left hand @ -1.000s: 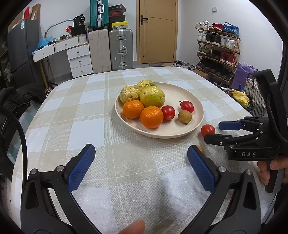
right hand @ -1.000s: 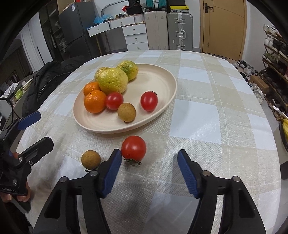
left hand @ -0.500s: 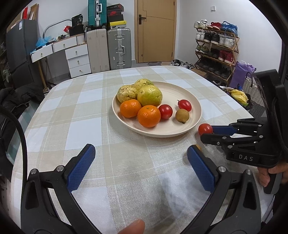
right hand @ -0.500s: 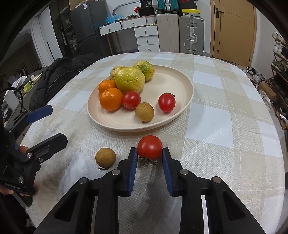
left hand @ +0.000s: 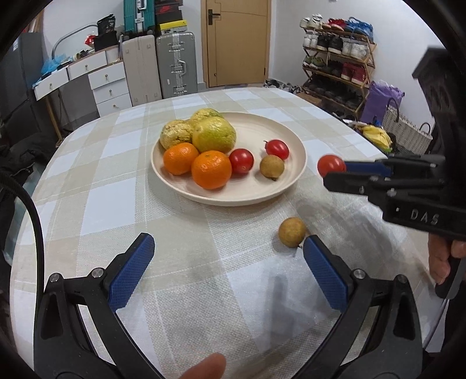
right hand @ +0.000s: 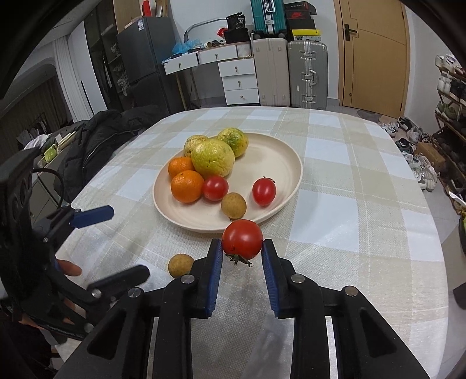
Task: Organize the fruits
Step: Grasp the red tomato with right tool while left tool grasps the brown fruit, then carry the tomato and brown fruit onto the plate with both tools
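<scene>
**One tomato in my grip, one brown fruit left on the cloth**

I had the red tomato pinched between the blue pads of my right gripper. The jaws were clamped on it from both sides. Its little green stem hung down below. The tomato was up off the cloth, just in front of the near edge of the plate. To me it looked ready to go over the rim and down onto the plate.

The plate sat in the middle of the table. It already held a lot: two oranges, three bumpy yellow-green fruits, two more small tomatoes and one little brown fruit. So I judged most of the job was done.

One small brown fruit was not on the plate yet. It lay on the cloth near my edge of the table, just beside the right finger of my left gripper. That gripper's jaws stood wide apart and held nothing. I thought that fruit would be its job.

For writing, I could read "DAS" in pale letters on the side of the right gripper's black body. A dark bag on the white drawers far behind the table showed a "38". The boxes stacked on the suitcases were too small to read.
</scene>
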`<state>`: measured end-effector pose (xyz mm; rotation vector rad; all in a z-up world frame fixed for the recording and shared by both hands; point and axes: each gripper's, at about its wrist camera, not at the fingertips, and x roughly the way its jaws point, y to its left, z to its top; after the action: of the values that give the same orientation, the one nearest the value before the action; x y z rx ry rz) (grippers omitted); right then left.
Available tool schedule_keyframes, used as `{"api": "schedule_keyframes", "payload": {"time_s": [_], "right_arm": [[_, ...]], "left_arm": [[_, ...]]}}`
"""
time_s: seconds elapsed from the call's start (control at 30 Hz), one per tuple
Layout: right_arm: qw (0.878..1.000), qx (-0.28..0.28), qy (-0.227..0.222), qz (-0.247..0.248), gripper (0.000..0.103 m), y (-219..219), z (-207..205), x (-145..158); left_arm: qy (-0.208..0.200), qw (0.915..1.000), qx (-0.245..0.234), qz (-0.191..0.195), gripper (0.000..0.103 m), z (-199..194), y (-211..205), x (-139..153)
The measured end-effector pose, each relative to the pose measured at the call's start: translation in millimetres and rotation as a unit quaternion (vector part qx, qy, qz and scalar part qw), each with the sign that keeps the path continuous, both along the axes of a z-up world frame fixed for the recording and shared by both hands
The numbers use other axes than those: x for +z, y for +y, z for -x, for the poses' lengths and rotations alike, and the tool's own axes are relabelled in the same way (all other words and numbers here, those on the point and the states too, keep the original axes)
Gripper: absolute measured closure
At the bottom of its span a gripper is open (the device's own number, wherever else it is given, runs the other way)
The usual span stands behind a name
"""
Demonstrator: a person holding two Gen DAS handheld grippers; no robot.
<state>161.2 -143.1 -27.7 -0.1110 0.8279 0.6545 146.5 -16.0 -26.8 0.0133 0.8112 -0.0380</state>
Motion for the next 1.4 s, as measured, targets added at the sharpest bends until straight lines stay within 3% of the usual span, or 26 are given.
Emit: {"api": "schedule_keyframes", "payload": {"time_s": [0.1,0.4,0.77,1.4], "right_arm": [[1.000,-0.002,-0.001,-0.005,0.075,-4,0,4],[1.000,-0.009,-0.005,-0.019,0.075,-14,-1,12],[1.000,-0.009,-0.003,-0.020,0.075,-15,-1,12],[1.000,-0.003,-0.006,-0.017,0.075,-10,2,6]], "left_arm": [[0.011,0.9998,-0.015,-0.008,0.003,-3,-10,-5],[0.053,0.9965,-0.064,-0.012,0.038,-17,-39,-18],[0.054,0.9947,-0.087,0.007,0.082,-21,-48,-17],[0.001,0.9977,-0.063,0.023,0.082,-8,-29,8]]}}
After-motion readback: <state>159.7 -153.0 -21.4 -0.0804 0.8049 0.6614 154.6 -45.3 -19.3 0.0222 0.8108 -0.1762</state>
